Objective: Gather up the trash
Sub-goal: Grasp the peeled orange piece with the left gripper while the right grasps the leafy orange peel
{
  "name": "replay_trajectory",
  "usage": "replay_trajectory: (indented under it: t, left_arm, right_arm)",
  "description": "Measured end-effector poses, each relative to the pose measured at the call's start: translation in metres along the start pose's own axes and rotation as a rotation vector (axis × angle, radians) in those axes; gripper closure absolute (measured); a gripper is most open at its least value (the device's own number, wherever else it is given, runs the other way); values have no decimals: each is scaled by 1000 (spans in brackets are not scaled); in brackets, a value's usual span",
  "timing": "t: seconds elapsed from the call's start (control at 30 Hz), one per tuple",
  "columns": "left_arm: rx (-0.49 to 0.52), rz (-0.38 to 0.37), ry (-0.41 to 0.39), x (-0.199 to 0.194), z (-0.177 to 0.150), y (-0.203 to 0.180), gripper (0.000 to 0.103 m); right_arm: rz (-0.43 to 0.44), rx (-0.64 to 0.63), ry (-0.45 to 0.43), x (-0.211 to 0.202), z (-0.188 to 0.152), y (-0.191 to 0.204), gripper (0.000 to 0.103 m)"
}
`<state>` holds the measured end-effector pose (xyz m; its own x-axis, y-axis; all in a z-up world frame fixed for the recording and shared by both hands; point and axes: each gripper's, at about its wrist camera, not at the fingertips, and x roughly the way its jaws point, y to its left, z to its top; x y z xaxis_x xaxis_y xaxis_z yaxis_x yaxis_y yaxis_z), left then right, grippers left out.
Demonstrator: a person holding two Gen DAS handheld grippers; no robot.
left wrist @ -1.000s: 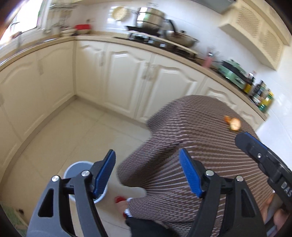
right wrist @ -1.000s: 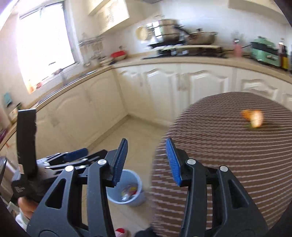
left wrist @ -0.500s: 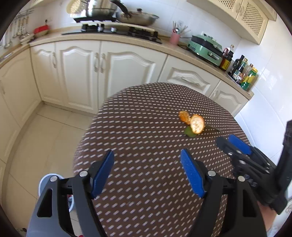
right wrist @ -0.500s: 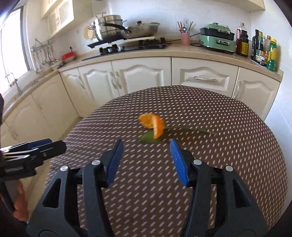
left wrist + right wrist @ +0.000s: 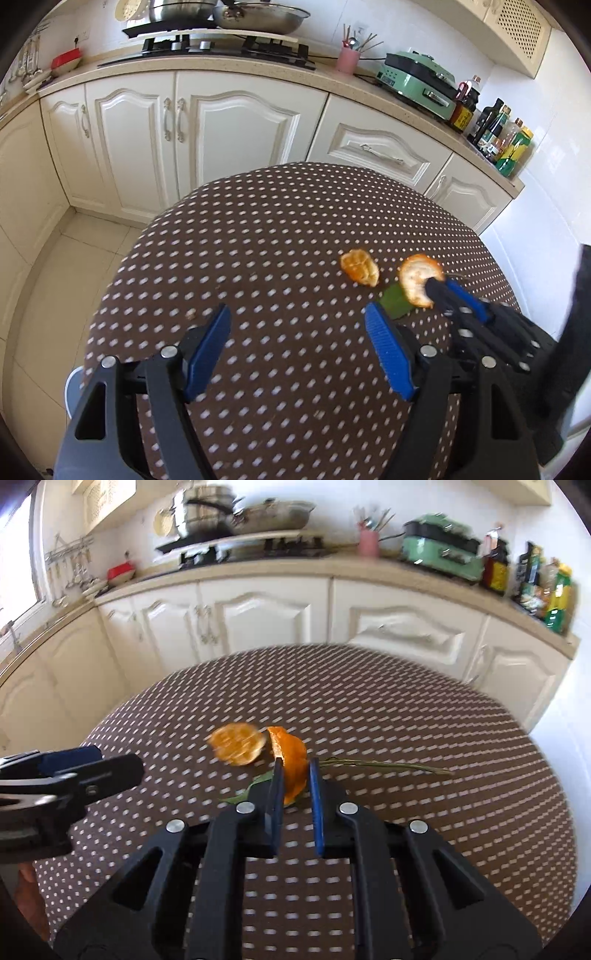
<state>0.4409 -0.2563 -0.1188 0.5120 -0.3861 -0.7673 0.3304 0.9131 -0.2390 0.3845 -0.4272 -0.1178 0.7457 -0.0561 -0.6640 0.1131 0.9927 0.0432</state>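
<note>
Two pieces of orange peel lie on a round table with a brown dotted cloth (image 5: pixel 266 236). My right gripper (image 5: pixel 295 766) is shut on the right-hand peel (image 5: pixel 291 757), which also shows in the left wrist view (image 5: pixel 415 275) with the right gripper's fingertips (image 5: pixel 437 290) on it. The other peel (image 5: pixel 360 267) lies loose just left of it, also in the right wrist view (image 5: pixel 238 744). A green leaf (image 5: pixel 395 302) and a thin stem (image 5: pixel 384 764) lie by the peels. My left gripper (image 5: pixel 297 321) is open and empty above the table's near side.
A pale bin (image 5: pixel 74 384) stands on the floor at the table's left edge. White cabinets (image 5: pixel 229 125) and a counter with a hob, pans, a pink utensil cup (image 5: pixel 348 61), a green appliance (image 5: pixel 421 83) and bottles (image 5: pixel 495 136) run behind.
Both grippers swung from the bin and floor over to the table. My right gripper moved in to the peels and closed on the right-hand one.
</note>
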Motion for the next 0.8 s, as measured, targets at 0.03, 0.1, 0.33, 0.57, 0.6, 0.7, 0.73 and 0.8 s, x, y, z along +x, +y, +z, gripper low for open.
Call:
replay_trajectory:
  t: [0.03, 0.1, 0.33, 0.57, 0.6, 0.7, 0.73, 0.8]
  left_arm:
    - [7, 2, 0, 5, 2, -5, 29]
    - [24, 3, 13, 18, 6, -17, 29]
    - [101, 39, 40, 51, 17, -51, 29]
    - [160, 104, 41, 67, 20, -65, 29]
    - [163, 111, 36, 67, 20, -65, 29]
    - [180, 118, 32, 69, 21, -65, 30]
    - [191, 116, 34, 69, 21, -66, 39]
    - [223, 133, 29, 68, 20, -68, 61]
  right_arm:
    - [-11, 16, -11, -3, 0, -7, 90]
    - [-35, 41, -35, -7, 2, -18, 90]
    - [-36, 121, -49, -7, 6, -42, 90]
    - [-16, 148, -52, -6, 8, -49, 90]
    - [-11, 149, -52, -6, 9, -49, 90]
    - [5, 152, -51, -5, 10, -49, 90]
    - [7, 151, -50, -5, 10, -49, 90]
    - [9, 150, -50, -4, 9, -47, 90]
